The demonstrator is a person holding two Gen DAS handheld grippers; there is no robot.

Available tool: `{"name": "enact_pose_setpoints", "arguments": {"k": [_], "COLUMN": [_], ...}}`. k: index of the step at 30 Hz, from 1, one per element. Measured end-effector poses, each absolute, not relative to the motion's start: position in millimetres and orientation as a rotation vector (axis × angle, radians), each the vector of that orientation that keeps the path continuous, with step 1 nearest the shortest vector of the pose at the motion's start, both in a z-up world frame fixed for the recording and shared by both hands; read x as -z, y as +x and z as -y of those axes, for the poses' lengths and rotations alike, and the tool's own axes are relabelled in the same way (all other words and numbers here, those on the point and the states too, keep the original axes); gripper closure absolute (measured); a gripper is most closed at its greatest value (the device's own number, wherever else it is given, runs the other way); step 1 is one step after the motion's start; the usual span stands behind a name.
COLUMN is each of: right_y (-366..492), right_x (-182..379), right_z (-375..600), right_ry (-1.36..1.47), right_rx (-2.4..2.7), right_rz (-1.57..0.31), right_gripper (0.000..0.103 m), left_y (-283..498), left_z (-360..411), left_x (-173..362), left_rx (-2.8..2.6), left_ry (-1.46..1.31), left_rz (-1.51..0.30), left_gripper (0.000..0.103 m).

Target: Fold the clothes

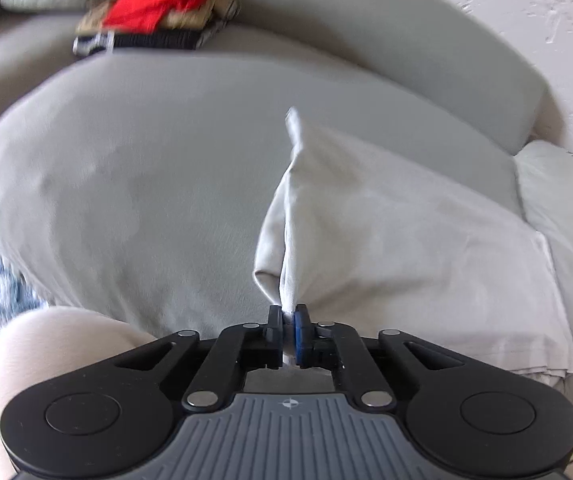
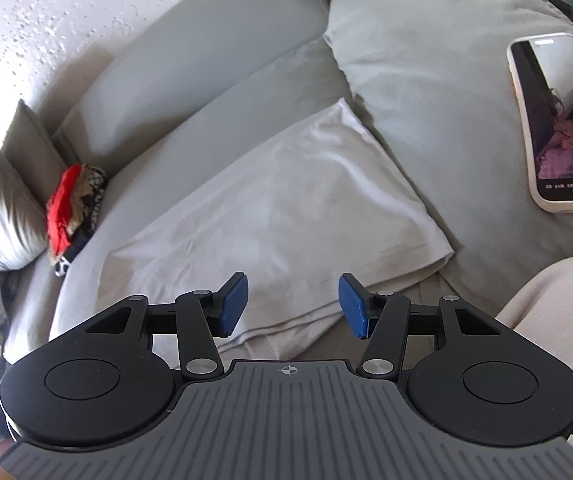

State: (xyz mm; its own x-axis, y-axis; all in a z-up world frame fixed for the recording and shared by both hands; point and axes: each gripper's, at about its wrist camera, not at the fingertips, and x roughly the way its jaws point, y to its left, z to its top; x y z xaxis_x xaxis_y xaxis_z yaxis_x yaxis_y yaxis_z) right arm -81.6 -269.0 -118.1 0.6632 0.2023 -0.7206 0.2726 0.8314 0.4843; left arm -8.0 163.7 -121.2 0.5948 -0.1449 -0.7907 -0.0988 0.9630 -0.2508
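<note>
Grey sofa (image 2: 214, 80) bearing a folded pale garment (image 2: 286, 200).
Left gripper (image 1: 289, 320) pinches the garment's bunched edge; right gripper (image 2: 293, 306) hangs spread above it, holding nothing.

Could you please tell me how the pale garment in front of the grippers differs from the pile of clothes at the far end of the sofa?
The pale garment is one plain off-white piece; the pile of clothes mixes red, tan and black-and-white pieces. The garment lies folded flat, with one corner pinched up by the left gripper; the pile is bunched and untouched. The garment is nearest the grippers; the pile sits by a cushion. Both rest on the grey sofa.
</note>
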Motion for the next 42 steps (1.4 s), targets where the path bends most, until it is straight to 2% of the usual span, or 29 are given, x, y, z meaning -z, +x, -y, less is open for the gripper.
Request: {"name": "enact_pose_setpoints", "arguments": {"k": [5, 7, 9, 10, 12, 14, 16, 20, 22, 29, 30, 31, 32, 36, 42], "right_y": [-80.1, -80.2, -82.0, -83.8, -88.6, -88.3, -83.3, -74.8, -73.1, -73.2, -73.8, -74.7, -76.9, -86.9, -85.9], "right_x": [126.8, 129.1, 128.9, 127.4, 124.3, 125.5, 130.9, 160.9, 175.5, 204.7, 206.7, 207.6, 207.4, 194.2, 159.8], "right_z": [279.5, 285.4, 292.8, 297.0, 307.7, 316.6, 323.9, 337.4, 342.0, 343.9, 343.3, 342.3, 340.8, 331.8, 327.7], "right_ry": [0.624, 0.641, 0.655, 0.659, 0.659, 0.65, 0.635, 0.793, 0.881, 1.092, 1.105, 1.108, 1.107, 1.054, 0.889], "right_rx": [0.076, 0.081, 0.09, 0.106, 0.162, 0.212, 0.256, 0.286, 0.309, 0.363, 0.376, 0.39, 0.401, 0.399, 0.429], "right_rz": [-0.876, -0.876, -0.865, -0.849, -0.807, -0.8, -0.827, -0.903, -0.926, -0.825, -0.804, -0.794, -0.778, -0.696, -0.691], "right_gripper": [0.046, 0.046, 0.046, 0.046, 0.046, 0.052, 0.054, 0.054, 0.057, 0.053, 0.055, 0.071, 0.098, 0.101, 0.102], "left_y": [-2.6, 4.1, 6.7, 6.1, 1.5, -5.4, -11.3, -10.0, -4.1, 7.8, 4.7, 1.6, -0.5, -7.4, -9.6], "left_z": [-173.2, -176.8, -171.6, -167.6, -159.0, -150.9, -141.0, -128.4, -118.4, -97.5, -96.9, -96.4, -96.8, -108.3, -130.4], "left_x": [119.5, 129.9, 135.4, 135.6, 130.6, 121.2, 110.8, 98.9, 103.4, 124.9, 125.3, 125.6, 126.3, 125.9, 124.0], "left_rx": [-0.023, -0.045, -0.071, -0.087, -0.118, -0.178, -0.204, -0.121, -0.053, 0.043, 0.049, 0.056, 0.058, 0.013, -0.044], "left_ry": [-0.301, -0.31, -0.27, -0.241, -0.18, -0.119, -0.068, -0.057, -0.047, -0.076, -0.076, -0.075, -0.074, -0.098, -0.143], "left_rz": [-0.964, -1.015, -1.038, -1.037, -1.014, -0.964, -0.896, -0.821, -0.832, -0.894, -0.894, -0.895, -0.895, -0.909, -0.911], "left_gripper": [0.098, 0.094, 0.077, 0.076, 0.066, 0.062, 0.062, 0.062, 0.062, 0.062, 0.062, 0.062, 0.062, 0.06, 0.06]}}
